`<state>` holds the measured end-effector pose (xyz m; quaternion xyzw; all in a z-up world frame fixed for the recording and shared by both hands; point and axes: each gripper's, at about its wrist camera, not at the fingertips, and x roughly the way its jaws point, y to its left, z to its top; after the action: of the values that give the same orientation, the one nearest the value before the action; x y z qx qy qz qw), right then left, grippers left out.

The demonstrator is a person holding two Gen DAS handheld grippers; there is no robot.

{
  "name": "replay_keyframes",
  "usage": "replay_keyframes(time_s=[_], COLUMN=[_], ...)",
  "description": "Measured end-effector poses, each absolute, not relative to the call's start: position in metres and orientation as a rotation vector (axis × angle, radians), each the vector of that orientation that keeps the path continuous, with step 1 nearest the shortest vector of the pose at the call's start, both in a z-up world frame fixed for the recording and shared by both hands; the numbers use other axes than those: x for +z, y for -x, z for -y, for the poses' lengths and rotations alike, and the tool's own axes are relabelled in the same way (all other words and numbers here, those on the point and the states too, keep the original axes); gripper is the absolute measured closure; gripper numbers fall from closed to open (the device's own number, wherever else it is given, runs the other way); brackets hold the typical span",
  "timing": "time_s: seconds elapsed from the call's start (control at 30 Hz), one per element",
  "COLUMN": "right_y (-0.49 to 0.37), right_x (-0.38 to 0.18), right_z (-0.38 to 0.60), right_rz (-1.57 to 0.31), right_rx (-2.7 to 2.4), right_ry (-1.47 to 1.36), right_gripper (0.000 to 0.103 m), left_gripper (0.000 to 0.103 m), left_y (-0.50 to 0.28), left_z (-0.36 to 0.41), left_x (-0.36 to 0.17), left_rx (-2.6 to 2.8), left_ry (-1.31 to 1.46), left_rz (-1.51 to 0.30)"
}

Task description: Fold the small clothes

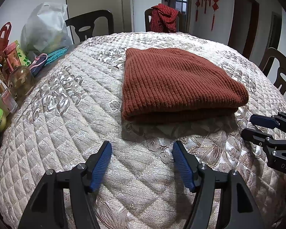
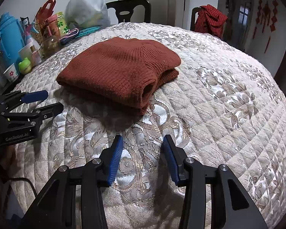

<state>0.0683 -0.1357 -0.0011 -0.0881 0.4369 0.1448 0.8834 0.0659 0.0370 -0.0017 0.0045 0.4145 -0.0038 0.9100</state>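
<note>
Sweater (image 1: 179, 82) lies folded, its near edge beyond both empty, parted hand-held grippers.

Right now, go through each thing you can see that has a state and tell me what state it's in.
Sweater: folded, lying flat on the quilt, nothing touching it.
Left tongs: open, empty, short of the sweater.
Right tongs: open, empty, over the quilt.
Red checked cloth: draped unfolded over a chair back.
Blue flask: upright, lid on.

sweater (image 1: 173, 84): ribbed matt knit | tablecloth (image 1: 66, 133): quilted, glossy, probably satin
</note>
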Motion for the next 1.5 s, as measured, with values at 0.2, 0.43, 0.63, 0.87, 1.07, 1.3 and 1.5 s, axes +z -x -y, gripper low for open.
replay_keyframes(time_s=[0.2, 0.43, 0.63, 0.87, 1.07, 1.3, 1.5], right_y=[-0.0683, -0.0682, -0.0682, -0.0682, -0.0681, -0.0683, -0.0683], right_x=[-0.0009, -0.0009, -0.0009, -0.0011, -0.0010, -0.0011, -0.0010], right_z=[0.1360, 0.1363, 0.1363, 0.1363, 0.1365, 0.1365, 0.1365], right_rz=[-0.910, -0.910, -0.910, -0.910, -0.910, -0.910, -0.910], right_rx=[0.304, 0.305, 0.304, 0.304, 0.305, 0.304, 0.304], right_ry=[0.177, 0.177, 0.177, 0.178, 0.177, 0.177, 0.177], right_gripper=[0.058, 0.058, 0.058, 0.058, 0.058, 0.058, 0.058], left_gripper=[0.033, 0.032, 0.032, 0.030, 0.030, 0.030, 0.030], left_y=[-0.0665, -0.0665, -0.0671, -0.0679, -0.0681, -0.0678, -0.0680], left_z=[-0.0363, -0.0368, -0.0371, -0.0371, -0.0373, -0.0366, -0.0371], left_x=[-0.0017, -0.0024, -0.0027, -0.0028, -0.0029, -0.0030, -0.0028], left_rx=[-0.005, -0.009, -0.012, -0.015, -0.017, -0.017, -0.017], left_ry=[-0.011, -0.007, -0.005, -0.006, -0.005, -0.005, -0.005], left_rz=[-0.856, -0.857, -0.857, -0.859, -0.859, -0.859, -0.859])
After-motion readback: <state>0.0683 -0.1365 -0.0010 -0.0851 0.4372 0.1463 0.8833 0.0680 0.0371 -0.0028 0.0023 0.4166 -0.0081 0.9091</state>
